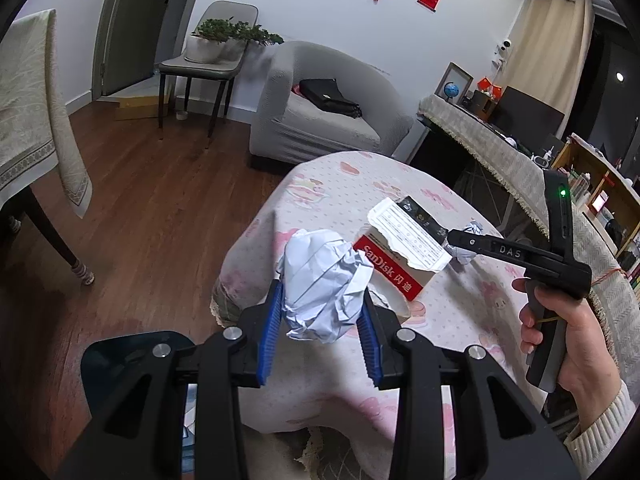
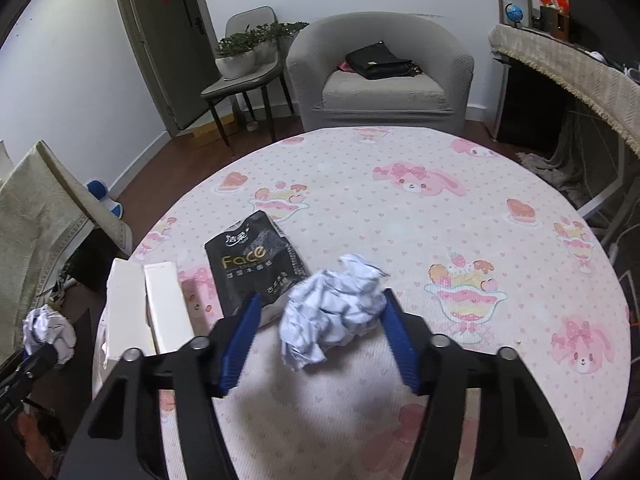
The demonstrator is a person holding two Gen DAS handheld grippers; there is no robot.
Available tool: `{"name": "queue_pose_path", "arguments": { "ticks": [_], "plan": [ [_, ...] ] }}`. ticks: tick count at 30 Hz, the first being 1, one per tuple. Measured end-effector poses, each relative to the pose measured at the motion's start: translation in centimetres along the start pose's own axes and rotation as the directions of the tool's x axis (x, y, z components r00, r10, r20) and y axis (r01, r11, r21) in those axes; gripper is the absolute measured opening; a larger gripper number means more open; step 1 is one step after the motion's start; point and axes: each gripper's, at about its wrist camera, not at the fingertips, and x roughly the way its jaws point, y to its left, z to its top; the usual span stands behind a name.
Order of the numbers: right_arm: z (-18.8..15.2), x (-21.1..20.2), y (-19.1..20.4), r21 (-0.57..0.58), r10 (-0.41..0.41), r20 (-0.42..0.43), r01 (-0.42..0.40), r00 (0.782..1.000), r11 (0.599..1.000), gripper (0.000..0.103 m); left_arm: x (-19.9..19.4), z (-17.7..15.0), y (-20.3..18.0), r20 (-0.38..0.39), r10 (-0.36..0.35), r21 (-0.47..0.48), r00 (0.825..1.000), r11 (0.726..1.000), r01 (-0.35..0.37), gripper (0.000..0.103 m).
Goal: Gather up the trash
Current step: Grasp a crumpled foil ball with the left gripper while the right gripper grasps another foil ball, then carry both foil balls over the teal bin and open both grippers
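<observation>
The left gripper (image 1: 323,312) is clamped on a crumpled paper ball (image 1: 326,284), white with sharp creases and folds, pinched between ribbed blue pads (image 1: 269,332). It hangs off the near left edge of the round table (image 1: 344,184), above the wooden floor.

The right gripper (image 2: 320,330) has its jaws spread around a second paper wad (image 2: 334,306), softer and more ragged. The right pad seems to touch it, while the left pad stands clear of it. I cannot tell whether the wad is gripped or lying on the cloth. It sits near the middle of the table, towards the front edge.

Just left of that wad lies a glossy black tissue pack (image 2: 256,260), flat and wrinkled, with gold lettering. Further left, at the table's left edge, stands a white cardboard box (image 2: 148,308) with its flaps open; from the other side it shows a red face and a torn white label.

The tablecloth (image 2: 440,208) is soft pink fabric, dotted with small hearts and printed with rabbits and sundaes. Beyond the table stands a grey tub armchair (image 2: 384,72) with a black bag (image 2: 378,66) on its seat, and beside it a grey chair (image 2: 244,76) carrying potted plants. The floor (image 1: 160,200) is reddish-brown plank.
</observation>
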Motion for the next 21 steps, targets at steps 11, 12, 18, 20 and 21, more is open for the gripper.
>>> {"name": "queue_pose_path", "arguments": {
  "ticks": [11, 12, 18, 20, 21],
  "plan": [
    [0.9, -1.7, 1.6, -0.008, -0.064, 0.06, 0.065, 0.996, 0.998, 0.045, -1.9, -0.2, 2.4, 0.012, 0.026, -0.023, 1.0, 0.999, -0.026, 0.038],
    [1.0, -2.0, 2.0, -0.014, -0.062, 0.07, 0.063, 0.996, 0.998, 0.045, -2.1, -0.3, 2.7, 0.012, 0.03, -0.028, 0.999, 0.999, -0.03, 0.038],
    [1.4, -2.7, 4.2, -0.044, -0.055, 0.096, 0.059, 0.994, 0.997, 0.045, -3.0, -0.6, 4.2, 0.015, 0.052, -0.042, 0.999, 0.998, -0.052, 0.038],
    [1.6, -3.2, 4.5, -0.041, -0.062, 0.114, 0.067, 0.992, 0.997, 0.045, -3.4, -0.7, 4.7, 0.015, 0.06, -0.045, 0.998, 0.997, -0.06, 0.038],
    [1.7, -3.6, 4.7, -0.035, -0.067, 0.127, 0.072, 0.99, 0.997, 0.045, -3.5, -0.8, 4.8, 0.015, 0.064, -0.047, 0.998, 0.997, -0.063, 0.038]
  ]
}}
